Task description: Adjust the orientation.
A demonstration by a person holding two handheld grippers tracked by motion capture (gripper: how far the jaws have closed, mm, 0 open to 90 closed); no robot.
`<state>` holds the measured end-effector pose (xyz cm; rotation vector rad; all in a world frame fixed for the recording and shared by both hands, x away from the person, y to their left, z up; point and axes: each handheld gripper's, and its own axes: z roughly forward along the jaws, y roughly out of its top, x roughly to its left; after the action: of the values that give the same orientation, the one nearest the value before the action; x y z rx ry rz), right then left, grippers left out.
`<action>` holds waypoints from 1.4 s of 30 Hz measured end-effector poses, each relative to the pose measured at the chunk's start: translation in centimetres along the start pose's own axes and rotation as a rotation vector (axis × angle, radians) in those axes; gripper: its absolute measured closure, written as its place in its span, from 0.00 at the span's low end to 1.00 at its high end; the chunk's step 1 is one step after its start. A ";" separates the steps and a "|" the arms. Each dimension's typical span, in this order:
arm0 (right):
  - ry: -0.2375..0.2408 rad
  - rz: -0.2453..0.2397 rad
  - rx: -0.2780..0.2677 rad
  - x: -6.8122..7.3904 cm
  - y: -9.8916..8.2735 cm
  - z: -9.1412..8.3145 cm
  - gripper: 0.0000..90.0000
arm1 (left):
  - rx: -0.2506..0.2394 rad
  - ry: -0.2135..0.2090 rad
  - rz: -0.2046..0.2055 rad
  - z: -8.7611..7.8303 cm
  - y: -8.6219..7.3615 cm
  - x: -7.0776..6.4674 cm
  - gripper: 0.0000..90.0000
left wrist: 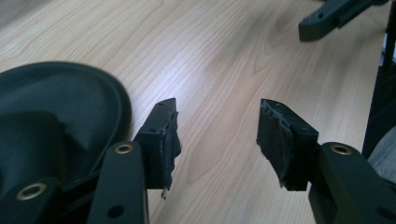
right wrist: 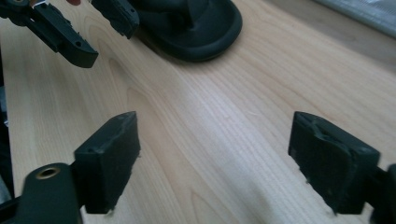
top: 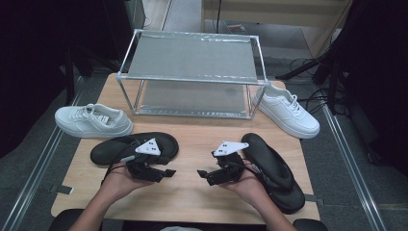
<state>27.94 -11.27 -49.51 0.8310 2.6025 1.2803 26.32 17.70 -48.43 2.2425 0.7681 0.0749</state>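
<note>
Two black sandals lie on the wooden table [top: 192, 132]. The left sandal [top: 113, 148] is under and beside my left gripper [top: 167, 170]; the right sandal [top: 276, 166] runs alongside my right hand. Both grippers sit low over the table's front middle and point at each other. The left gripper [left wrist: 217, 137] is open over bare wood, with the left sandal's edge [left wrist: 56, 107] just to its left. My right gripper [top: 204, 175] is open too. In its own view the right gripper [right wrist: 215, 154] holds nothing, and the left sandal's toe end [right wrist: 196, 28] lies farther off.
A metal-framed shelf rack [top: 190, 62] stands at the back of the table. One white sneaker [top: 91, 120] sits at the left edge and another [top: 288, 113] at the right, beside the rack. Bare wood lies between the grippers.
</note>
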 end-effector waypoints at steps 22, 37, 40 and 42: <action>0.007 -0.007 0.005 -0.8 0.1 -0.4 0.41 | -0.008 0.030 -0.016 -2.5 -0.8 2.1 0.41; 0.046 0.007 -0.019 -0.9 0.1 -0.4 0.43 | -0.037 0.108 -0.033 -5.1 -3.1 5.1 0.45; 0.041 -0.006 -0.026 -0.8 0.1 -0.4 0.42 | -0.041 0.121 -0.052 -5.4 -3.5 5.9 0.45; 0.041 -0.005 -0.025 -0.8 0.1 -0.3 0.42 | -0.040 0.127 -0.063 -5.5 -3.7 6.2 0.45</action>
<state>28.59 -11.87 -49.36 0.8013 2.6132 1.3394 28.01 26.61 -48.08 2.1897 0.8966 0.2028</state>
